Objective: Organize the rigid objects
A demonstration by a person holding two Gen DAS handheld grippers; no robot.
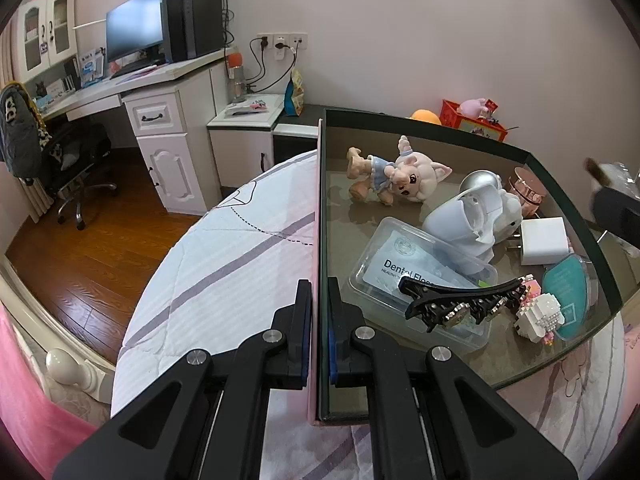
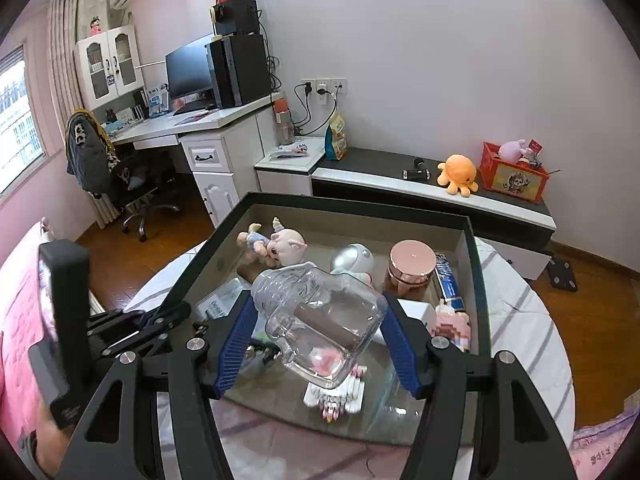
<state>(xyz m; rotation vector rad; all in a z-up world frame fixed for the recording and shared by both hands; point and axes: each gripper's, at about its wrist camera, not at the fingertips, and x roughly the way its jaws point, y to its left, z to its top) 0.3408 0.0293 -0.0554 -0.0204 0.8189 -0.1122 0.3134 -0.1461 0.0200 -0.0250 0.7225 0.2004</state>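
Observation:
A shallow dark-rimmed box (image 1: 440, 118) (image 2: 352, 202) with a pink outer wall lies on the bed. My left gripper (image 1: 319, 312) is shut on its left wall (image 1: 319, 216). My right gripper (image 2: 318, 320) is shut on a clear glass jar (image 2: 320, 316), held tilted above the box. Inside lie a pig doll (image 1: 404, 172) (image 2: 276, 242), a dental floss case (image 1: 416, 268), a black hair clip (image 1: 464, 300), a white charger (image 1: 544, 240), a rose-gold jar (image 2: 412, 266), a white robot figure (image 1: 472, 216) and a block toy (image 1: 538, 314).
The bed (image 1: 224, 248) has a striped quilt. A low cabinet (image 2: 432, 188) by the wall holds an orange octopus plush (image 2: 458, 174) and a red crate (image 2: 514, 174). A desk (image 2: 192, 124) with monitor and an office chair (image 2: 120, 184) stand at the left.

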